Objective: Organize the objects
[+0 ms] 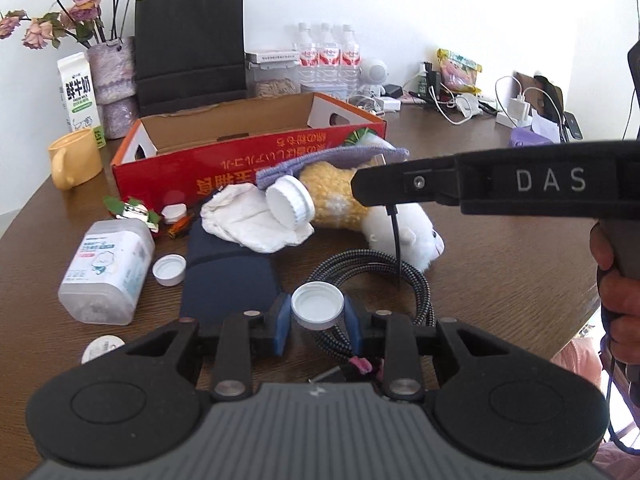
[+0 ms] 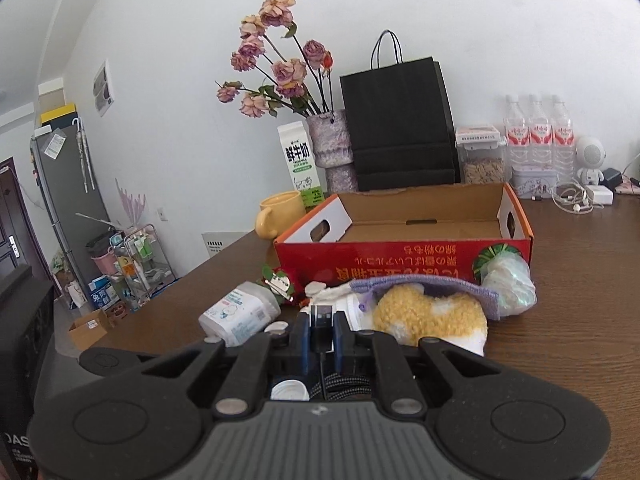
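Observation:
My left gripper (image 1: 318, 314) is shut on a white bottle cap (image 1: 318, 305), its blue pads (image 1: 282, 320) pressing the cap's sides just above the table. My right gripper (image 2: 322, 322) is shut on the black plug (image 2: 322, 315) of a braided cable (image 1: 376, 276). In the left wrist view the right gripper (image 1: 357, 185) reaches in from the right, and a thin lead hangs from it to the coil. Behind stands the open red cardboard box (image 1: 248, 156), also seen in the right wrist view (image 2: 404, 250).
In front of the box lie a yellow and white plush toy (image 1: 344, 196), a white cloth (image 1: 248, 222), a navy pouch (image 1: 228, 276), a plastic jar (image 1: 108, 268) and loose white caps (image 1: 169, 270). A yellow mug (image 1: 74, 158), milk carton (image 1: 78, 96) and vase stand at the left.

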A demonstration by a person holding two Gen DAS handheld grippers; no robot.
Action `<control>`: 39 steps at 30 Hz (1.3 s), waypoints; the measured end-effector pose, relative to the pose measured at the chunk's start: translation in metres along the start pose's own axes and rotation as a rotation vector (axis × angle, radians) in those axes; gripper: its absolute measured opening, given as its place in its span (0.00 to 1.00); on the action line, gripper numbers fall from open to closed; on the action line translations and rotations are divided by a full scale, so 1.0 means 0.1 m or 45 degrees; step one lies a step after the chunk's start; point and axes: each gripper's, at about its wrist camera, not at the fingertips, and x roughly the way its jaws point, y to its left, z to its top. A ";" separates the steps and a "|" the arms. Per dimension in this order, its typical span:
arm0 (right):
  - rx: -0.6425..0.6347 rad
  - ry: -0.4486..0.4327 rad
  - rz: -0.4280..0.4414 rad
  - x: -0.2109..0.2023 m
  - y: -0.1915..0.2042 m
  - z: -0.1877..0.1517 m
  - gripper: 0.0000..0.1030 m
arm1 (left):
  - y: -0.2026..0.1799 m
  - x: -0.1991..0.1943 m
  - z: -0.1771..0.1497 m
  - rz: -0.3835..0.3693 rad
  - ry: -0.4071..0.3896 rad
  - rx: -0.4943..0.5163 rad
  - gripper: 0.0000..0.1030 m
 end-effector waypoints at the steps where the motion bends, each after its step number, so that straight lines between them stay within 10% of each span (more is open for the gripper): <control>1: 0.013 0.022 0.000 0.03 -0.04 -0.04 0.10 | 0.00 0.03 -0.01 -0.005 0.013 -0.005 0.28; 6: 0.069 0.131 0.032 0.11 -0.14 -0.25 0.10 | 0.00 0.05 -0.01 0.022 0.016 -0.004 0.28; 21: 0.034 -0.169 0.130 -0.36 0.05 0.40 0.10 | 0.00 -0.13 0.00 0.059 -0.028 -0.010 0.28; 32: 0.047 0.186 0.065 -0.03 0.08 -0.20 0.10 | 0.05 -0.30 -0.06 0.070 -0.059 -0.037 0.28; 39: 0.035 0.084 0.109 -0.28 0.17 -0.09 0.10 | -0.01 -0.27 -0.09 0.026 -0.047 -0.023 0.28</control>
